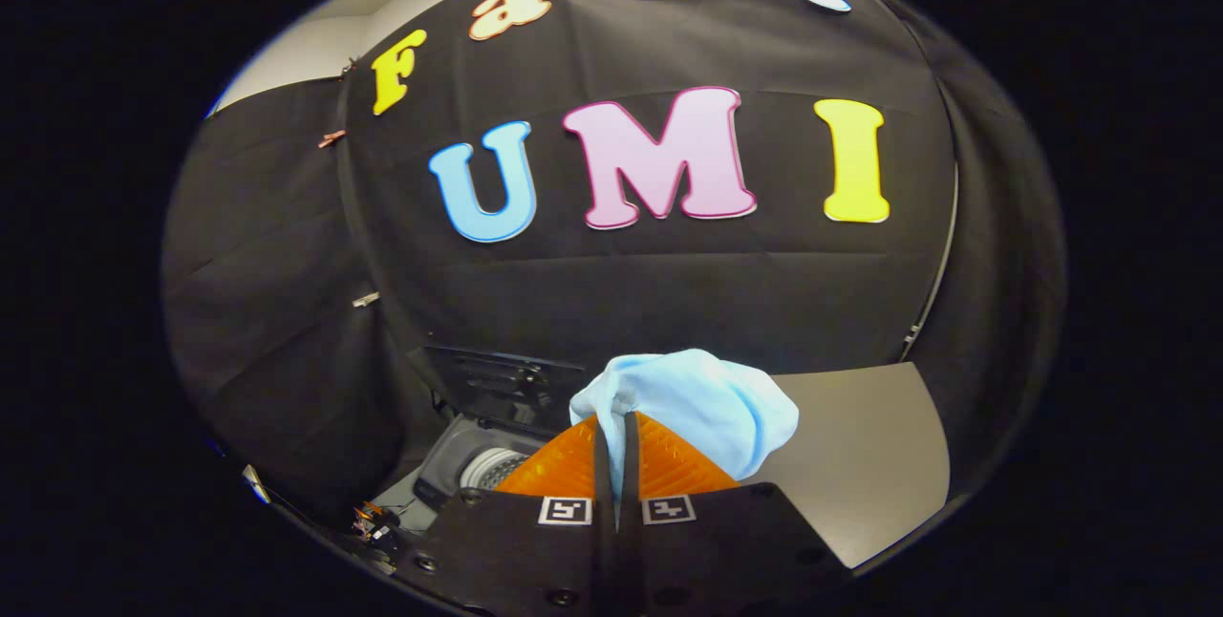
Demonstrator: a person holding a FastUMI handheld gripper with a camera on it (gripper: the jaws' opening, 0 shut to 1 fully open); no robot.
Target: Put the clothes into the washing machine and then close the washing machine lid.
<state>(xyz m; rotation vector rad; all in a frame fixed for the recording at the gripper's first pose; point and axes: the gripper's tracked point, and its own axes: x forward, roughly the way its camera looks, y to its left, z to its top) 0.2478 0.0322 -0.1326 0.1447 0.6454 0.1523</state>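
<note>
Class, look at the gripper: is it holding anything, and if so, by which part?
Yes. The gripper holds the light blue cloth, its jaws closed on a bunched fold at the cloth's near edge; the rest bulges beyond them.

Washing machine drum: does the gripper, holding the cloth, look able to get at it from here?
Probably yes: the gripper is shut on the light blue cloth, the lid stands raised, and the drum lies open below and beside the fingers.

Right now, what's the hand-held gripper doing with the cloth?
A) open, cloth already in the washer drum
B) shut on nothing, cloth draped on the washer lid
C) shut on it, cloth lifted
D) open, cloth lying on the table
C: the hand-held gripper has both fingers pinched on the light blue cloth, which bunches up just past them, with the open washer below and to the side.
</note>
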